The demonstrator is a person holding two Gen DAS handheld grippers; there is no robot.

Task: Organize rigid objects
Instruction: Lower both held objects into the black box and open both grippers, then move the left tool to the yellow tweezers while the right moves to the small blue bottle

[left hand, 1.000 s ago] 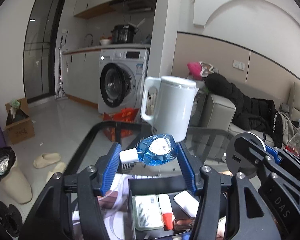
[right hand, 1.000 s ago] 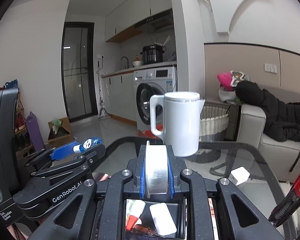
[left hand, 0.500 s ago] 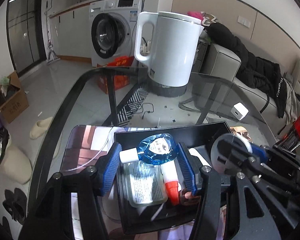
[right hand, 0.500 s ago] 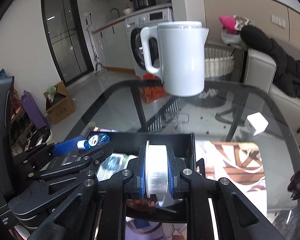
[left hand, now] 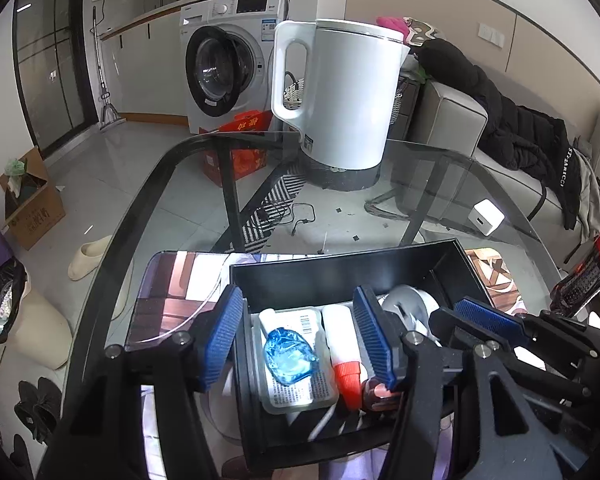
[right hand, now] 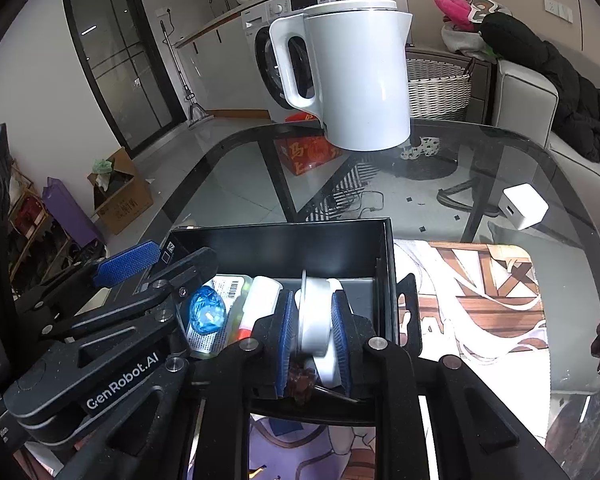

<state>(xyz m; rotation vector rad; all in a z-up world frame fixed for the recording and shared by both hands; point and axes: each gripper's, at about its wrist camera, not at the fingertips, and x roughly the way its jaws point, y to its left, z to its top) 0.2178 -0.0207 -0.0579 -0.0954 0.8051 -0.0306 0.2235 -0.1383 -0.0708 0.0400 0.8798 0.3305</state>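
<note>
Table (right hand: 500, 168): clear glass, black rim; a printed mat under the work, I judged to protect the glass.
Kettle (right hand: 356, 76): smooth white plastic, set at the far edge, clear of my reach.
Box (left hand: 340, 268): black, rigid, open-topped; the collecting spot.
Left gripper (left hand: 300, 332): I had its blue ribbed pads spread wide, empty, above the box.
Right gripper (right hand: 314, 328): clamped on the tape roll (right hand: 314, 312), a white disc held on edge inside the box.
Bottle (left hand: 288, 356): blue, faceted, lying in the box on a clear case.
</note>
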